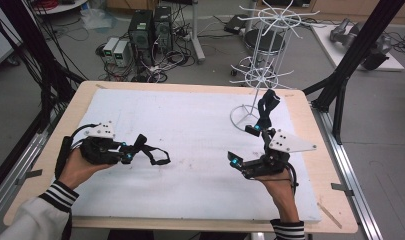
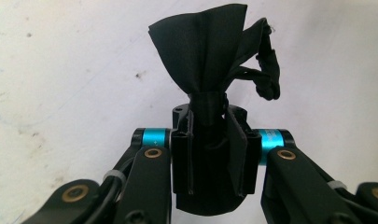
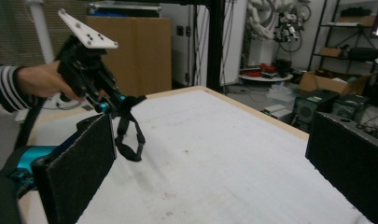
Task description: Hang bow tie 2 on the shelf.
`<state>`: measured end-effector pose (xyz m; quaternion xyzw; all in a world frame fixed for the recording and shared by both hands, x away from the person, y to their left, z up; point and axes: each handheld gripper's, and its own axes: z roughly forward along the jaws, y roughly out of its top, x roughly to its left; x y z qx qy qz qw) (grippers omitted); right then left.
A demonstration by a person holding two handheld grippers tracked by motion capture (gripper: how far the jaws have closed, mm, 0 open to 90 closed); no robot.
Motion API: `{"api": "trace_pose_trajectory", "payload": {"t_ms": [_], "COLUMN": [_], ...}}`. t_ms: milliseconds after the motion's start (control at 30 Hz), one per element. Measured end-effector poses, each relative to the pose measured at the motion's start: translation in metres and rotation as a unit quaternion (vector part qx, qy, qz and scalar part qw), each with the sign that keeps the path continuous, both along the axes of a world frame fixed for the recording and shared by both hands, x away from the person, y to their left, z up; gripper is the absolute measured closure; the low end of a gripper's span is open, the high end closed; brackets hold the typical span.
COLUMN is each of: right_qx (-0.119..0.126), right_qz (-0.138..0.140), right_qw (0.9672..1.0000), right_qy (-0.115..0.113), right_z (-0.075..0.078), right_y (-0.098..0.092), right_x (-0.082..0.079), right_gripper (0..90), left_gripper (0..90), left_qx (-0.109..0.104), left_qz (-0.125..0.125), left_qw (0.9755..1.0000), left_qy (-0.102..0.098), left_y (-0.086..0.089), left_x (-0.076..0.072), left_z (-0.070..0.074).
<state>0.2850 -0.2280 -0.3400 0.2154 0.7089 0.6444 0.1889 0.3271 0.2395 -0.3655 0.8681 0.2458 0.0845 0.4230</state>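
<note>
Left tool (image 2: 210,140) is clamped tight on a black bow tie (image 2: 210,60) at its knot — one fabric wing fans out past the jaws, and the strap (image 1: 157,156) hangs off the tip in a loop, dangling just above the desk (image 1: 190,145). We see the same strap drooping under that tool in the right gripper view (image 3: 128,135). Right tool (image 1: 242,147) has its jaws wide apart w/ nothing between the foam pads (image 3: 79,163), held over the desk's right half near the base of the white wire rack (image 1: 262,55). We judge the pick-up as done, the hanging as not: the rack's arms are bare, and the tie is well apart from it, approx. the desk's width away. Left to do — carry it over, prob. w/ the right tool helping to spread the strap onto a hook.
</note>
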Motion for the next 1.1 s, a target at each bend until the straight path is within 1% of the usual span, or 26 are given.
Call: {"api": "trace_pose_trajectory", "payload": {"t_ms": [100,200,333,367,433,567,667,733,800,867,967,1033,1100], "right_qx": [0.005,0.008,0.002,-0.002,-0.007,-0.013,-0.018,-0.02,-0.022,-0.025,-0.032,-0.041,-0.043], "right_qz": [0.015,0.027,0.047,0.055,0.069,0.082,0.093,0.101,0.106,0.114,0.122,0.125,0.131], "right_qw": [0.9999,0.9996,0.9988,0.9985,0.9976,0.9965,0.9954,0.9945,0.9939,0.9928,0.9914,0.9906,0.9897], "right_qy": [0.002,0.005,0.011,0.008,0.005,0.01,0.014,0.018,0.021,0.028,0.035,0.037,0.04], "right_z": [0.004,0.007,0.011,0.011,0.013,0.017,0.021,0.022,0.023,0.024,0.025,0.026,0.027], "right_y": [0.0,0.0,0.004,0.005,0.008,0.015,0.02,0.023,0.026,0.028,0.032,0.035,0.037], "right_x": [0.004,0.008,0.014,0.015,0.018,0.024,0.029,0.032,0.034,0.037,0.04,0.042,0.043], "right_gripper": [0.8,0.8,0.8,0.8,0.8,0.8,0.8,0.8,0.8,0.8,0.9,0.8,0.9], "left_gripper": [73.2,73.2,73.2,73.2,73.2,73.2,73.2,73.2,73.2,73.3,73.2,73.2,73.3], "left_qx": [-0.009,-0.023,-0.037,-0.043,-0.048,-0.06,-0.074,-0.08,-0.087,-0.087,-0.096,-0.095,-0.098], "left_qz": [-0.011,-0.024,-0.037,-0.041,-0.048,-0.061,-0.071,-0.078,-0.085,-0.089,-0.094,-0.1,-0.103], "left_qw": [0.9999,0.9993,0.9984,0.998,0.9974,0.9959,0.9941,0.993,0.9918,0.9913,0.9901,0.9895,0.9888], "left_qy": [-0.005,-0.016,-0.022,-0.021,-0.024,-0.029,-0.034,-0.04,-0.04,-0.041,-0.042,-0.043,-0.046], "left_y": [-0.004,-0.009,-0.015,-0.016,-0.019,-0.026,-0.032,-0.036,-0.039,-0.043,-0.048,-0.051,-0.055], "left_x": [0.001,0.001,0.004,0.004,0.006,0.009,0.01,0.01,0.011,0.011,0.012,0.013,0.013], "left_z": [0.001,0.003,0.006,0.006,0.007,0.009,0.011,0.011,0.01,0.01,0.008,0.009,0.01]}}
